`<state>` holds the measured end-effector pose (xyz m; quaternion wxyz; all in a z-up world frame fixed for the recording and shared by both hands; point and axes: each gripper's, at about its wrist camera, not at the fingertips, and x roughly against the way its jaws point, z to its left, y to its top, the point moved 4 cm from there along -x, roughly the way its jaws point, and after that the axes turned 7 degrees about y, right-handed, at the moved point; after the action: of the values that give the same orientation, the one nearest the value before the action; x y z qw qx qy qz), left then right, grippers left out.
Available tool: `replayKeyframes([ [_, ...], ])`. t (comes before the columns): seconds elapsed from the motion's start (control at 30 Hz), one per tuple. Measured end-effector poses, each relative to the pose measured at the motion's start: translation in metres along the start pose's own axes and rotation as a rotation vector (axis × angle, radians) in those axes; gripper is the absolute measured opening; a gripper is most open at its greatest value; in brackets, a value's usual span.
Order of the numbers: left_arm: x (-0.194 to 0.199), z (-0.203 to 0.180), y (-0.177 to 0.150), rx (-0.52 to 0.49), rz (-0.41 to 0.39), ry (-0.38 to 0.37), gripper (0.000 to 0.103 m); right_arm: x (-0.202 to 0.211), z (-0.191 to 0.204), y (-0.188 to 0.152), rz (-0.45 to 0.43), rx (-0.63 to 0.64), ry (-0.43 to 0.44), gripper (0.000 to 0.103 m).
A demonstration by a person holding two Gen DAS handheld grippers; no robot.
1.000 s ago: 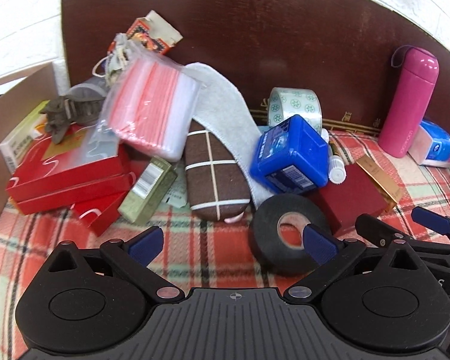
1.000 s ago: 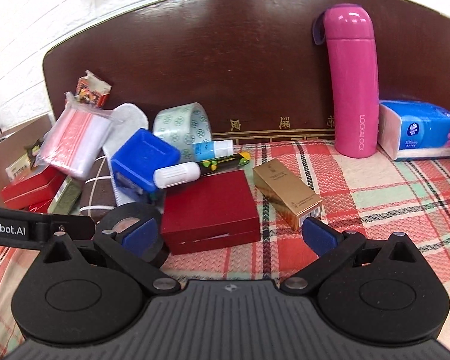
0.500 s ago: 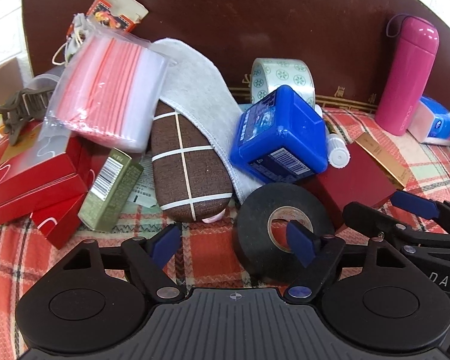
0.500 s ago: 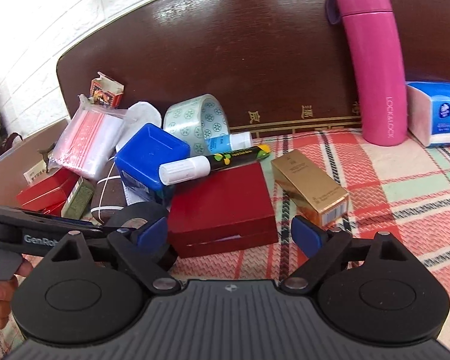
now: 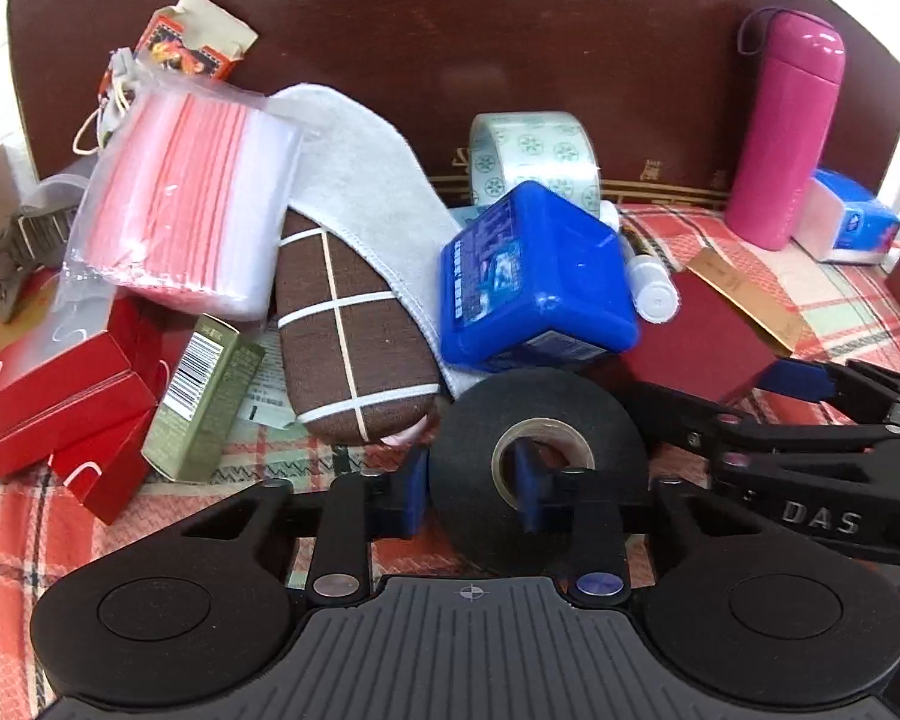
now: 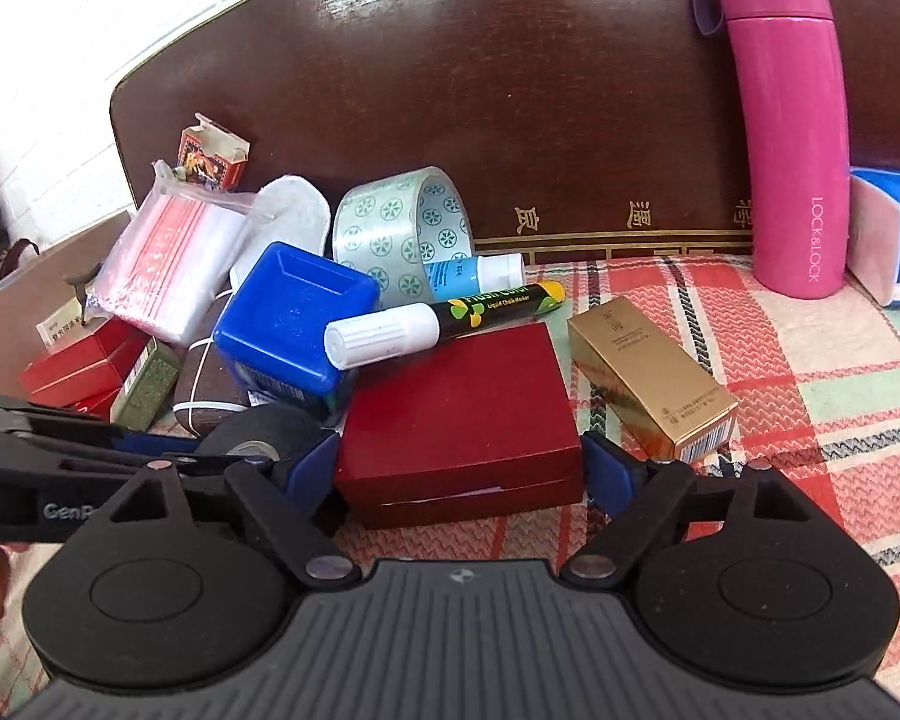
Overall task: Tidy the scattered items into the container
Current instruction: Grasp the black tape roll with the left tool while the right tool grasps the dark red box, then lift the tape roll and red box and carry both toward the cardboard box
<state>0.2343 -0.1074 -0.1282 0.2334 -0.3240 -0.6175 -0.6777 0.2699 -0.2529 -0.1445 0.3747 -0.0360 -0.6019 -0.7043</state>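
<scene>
The left gripper has closed since a second ago: its blue pads, then spread wide before the pile, now pinch the wall of the black tape roll, one pad outside the rim and one inside the core. The roll lies on the plaid cloth where it lay before, touching the blue box behind it.

The right gripper has moved in too. Its fingers stay spread, and now one pad sits at each side of the dark red box, close to its edges; a second ago they were short of it. Whether the pads touch the box I cannot tell.

On the red box rests the marker, leaning on the blue box. To its right lies the gold carton, just beside it. Behind stand the patterned tape and, further right, the pink flask against the dark headboard.

Far left, the cardboard container holds red boxes, with a bag of red-striped pouches leaning over them.
</scene>
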Motion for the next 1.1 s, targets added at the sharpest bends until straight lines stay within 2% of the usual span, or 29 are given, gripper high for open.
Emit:
replayKeyframes([
  [0.23,0.012,0.008,-0.006,0.012,0.016,-0.024,0.025,0.008,0.002,-0.004,0.023,0.000,-0.008,0.087],
  [0.53,0.062,0.024,-0.031,-0.032,0.035,-0.019,0.023,0.040,0.017,-0.024,0.075,0.014,0.024,0.087],
  [0.67,0.060,0.020,-0.031,-0.043,0.026,-0.003,0.023,0.044,0.025,-0.028,0.075,0.032,0.012,0.087],
  [0.9,0.044,0.019,-0.030,-0.048,0.060,0.003,0.033,0.042,0.027,-0.028,0.072,0.040,0.001,0.087],
  [1.1,0.038,0.012,-0.030,-0.084,0.048,0.010,0.039,0.040,0.027,-0.030,0.082,0.054,-0.013,0.087],
])
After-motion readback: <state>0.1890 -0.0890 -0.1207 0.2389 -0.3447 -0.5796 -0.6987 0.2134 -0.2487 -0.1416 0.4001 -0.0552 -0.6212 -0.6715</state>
